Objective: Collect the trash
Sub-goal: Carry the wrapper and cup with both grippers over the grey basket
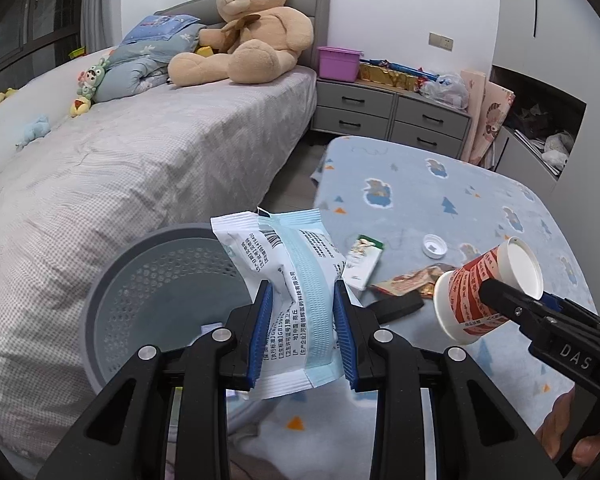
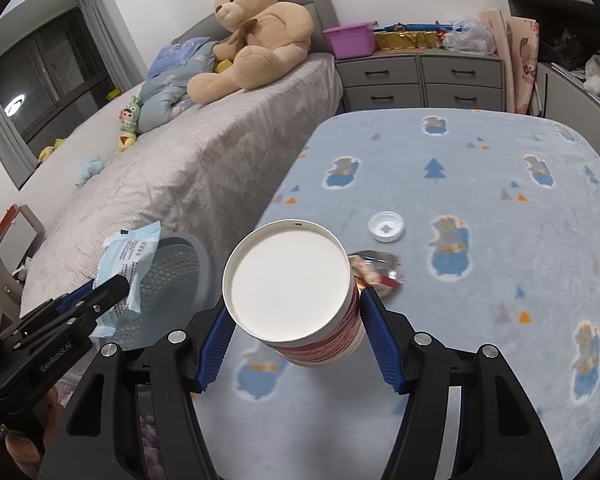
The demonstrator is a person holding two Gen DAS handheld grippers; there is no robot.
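Note:
My left gripper (image 1: 303, 312) is shut on a white and light-blue mask packet (image 1: 288, 280), held over the right rim of the grey perforated bin (image 1: 156, 292). The packet (image 2: 128, 264), the left gripper (image 2: 112, 288) and the bin (image 2: 180, 276) also show in the right wrist view. My right gripper (image 2: 296, 324) is shut on a red and white paper cup (image 2: 288, 280), its base toward the camera, held above the blue blanket. The cup (image 1: 484, 288) and the right gripper (image 1: 500, 292) show at the right of the left wrist view.
On the blue patterned blanket (image 2: 480, 160) lie a white cap (image 1: 435, 245), a small green-white box (image 1: 362, 262), a crumpled snack wrapper (image 1: 408, 282) and a black object (image 1: 400, 306). A grey bed (image 1: 120, 168) with a teddy bear (image 1: 252, 28) is left. Drawers (image 1: 392, 114) stand behind.

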